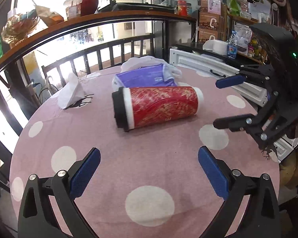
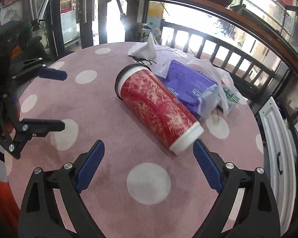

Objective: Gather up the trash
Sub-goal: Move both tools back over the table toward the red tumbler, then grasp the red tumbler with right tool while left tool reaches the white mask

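Your left claw (image 1: 149,170) is wide open and holds nothing. Your right claw (image 2: 149,164) is wide open too, and it is empty. Both hang over a round table (image 1: 113,138) with a pink cloth and white dots. Just past the claws, a red cup (image 1: 159,107) lies on its side in the middle of the table. Its white end sits just beside your right claw's blue pad (image 2: 206,168). Behind the cup, touching it, is a purple pack (image 1: 147,78) in a clear bag (image 2: 218,73). Farther off lies a white tissue (image 1: 72,94), near the table's far edge.
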{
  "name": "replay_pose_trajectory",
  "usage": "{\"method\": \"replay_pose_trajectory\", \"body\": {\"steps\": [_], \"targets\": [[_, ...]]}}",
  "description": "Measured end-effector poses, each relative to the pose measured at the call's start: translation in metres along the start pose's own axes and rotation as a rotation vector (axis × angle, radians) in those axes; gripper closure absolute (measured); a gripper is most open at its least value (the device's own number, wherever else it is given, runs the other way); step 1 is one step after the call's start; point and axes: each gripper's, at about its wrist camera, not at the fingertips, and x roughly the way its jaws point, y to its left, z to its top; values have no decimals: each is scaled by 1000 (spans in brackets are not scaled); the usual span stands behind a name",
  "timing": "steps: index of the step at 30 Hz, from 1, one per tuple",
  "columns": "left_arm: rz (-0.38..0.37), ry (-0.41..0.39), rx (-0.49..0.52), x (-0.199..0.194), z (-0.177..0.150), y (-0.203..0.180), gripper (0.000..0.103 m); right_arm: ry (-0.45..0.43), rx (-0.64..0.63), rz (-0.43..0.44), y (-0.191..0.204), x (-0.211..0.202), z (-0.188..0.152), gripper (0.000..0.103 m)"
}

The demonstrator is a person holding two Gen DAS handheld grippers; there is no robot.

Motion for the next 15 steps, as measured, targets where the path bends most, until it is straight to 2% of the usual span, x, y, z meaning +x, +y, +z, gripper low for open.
{"method": "replay_pose_trajectory", "body": {"steps": [5,11,15], "targets": [[13,20,-45,6,-10,33,6,90,-159,8,9,40,45,14],[13,23,-89,6,-20,65,6,195,-386,-12,23,77,65,14],[15,31,-107,12,-24,82,6,274,-475,-30,28,102,68,14]]}}
